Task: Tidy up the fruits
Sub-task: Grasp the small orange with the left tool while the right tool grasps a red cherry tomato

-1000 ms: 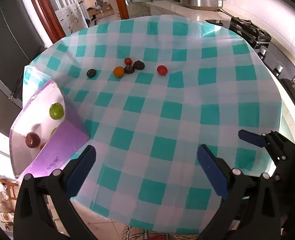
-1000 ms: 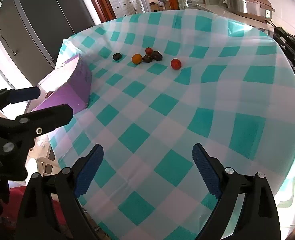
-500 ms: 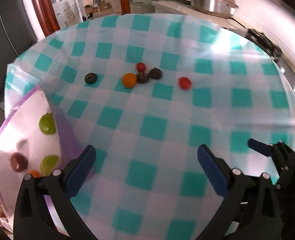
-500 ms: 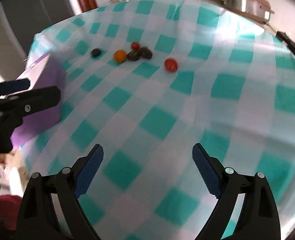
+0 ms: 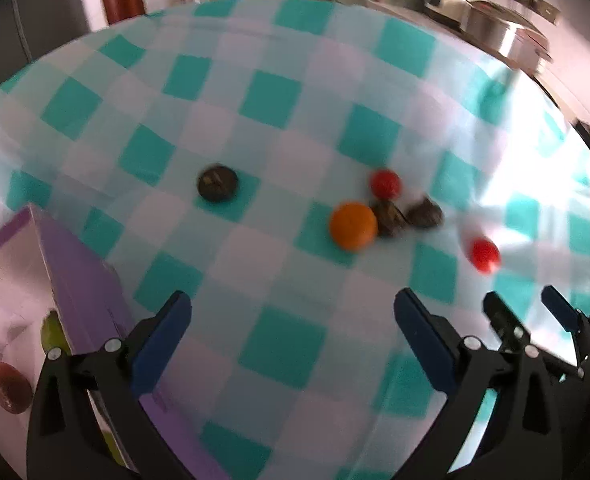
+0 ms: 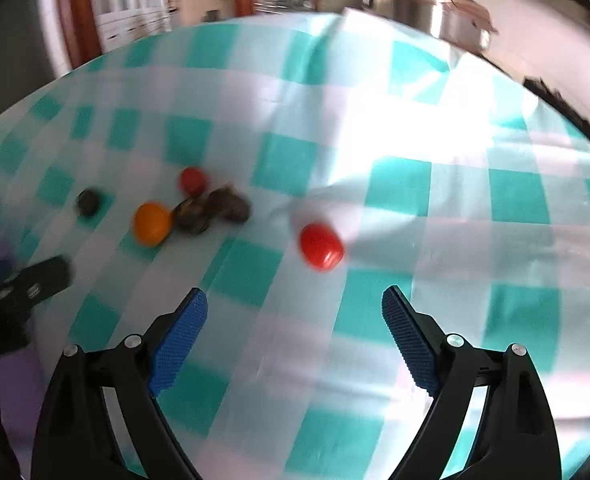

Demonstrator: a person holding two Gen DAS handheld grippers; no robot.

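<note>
Loose fruits lie on the checked tablecloth (image 5: 279, 344): an orange (image 5: 352, 225), two dark fruits (image 5: 389, 217) touching it, a small red one (image 5: 384, 184) behind, a lone dark fruit (image 5: 217, 182) to the left and a red tomato (image 5: 484, 255) to the right. My left gripper (image 5: 293, 320) is open and empty, short of the orange. My right gripper (image 6: 295, 316) is open and empty, just short of the red tomato (image 6: 320, 246). The orange (image 6: 151, 224) and the dark fruits (image 6: 211, 210) lie to its left. A purple box (image 5: 83, 280) at the left holds a green fruit (image 5: 53, 334) and a dark red fruit (image 5: 9, 388).
The right gripper's fingers (image 5: 559, 316) show at the right of the left wrist view, and a left finger (image 6: 35, 284) at the left of the right wrist view. A kitchen counter with a metal cooker (image 5: 495, 28) stands behind the table. Both views are motion-blurred.
Both grippers have moved forward over the table toward the loose fruits, which now look much larger. Both stay open and empty. No fruit has moved.
</note>
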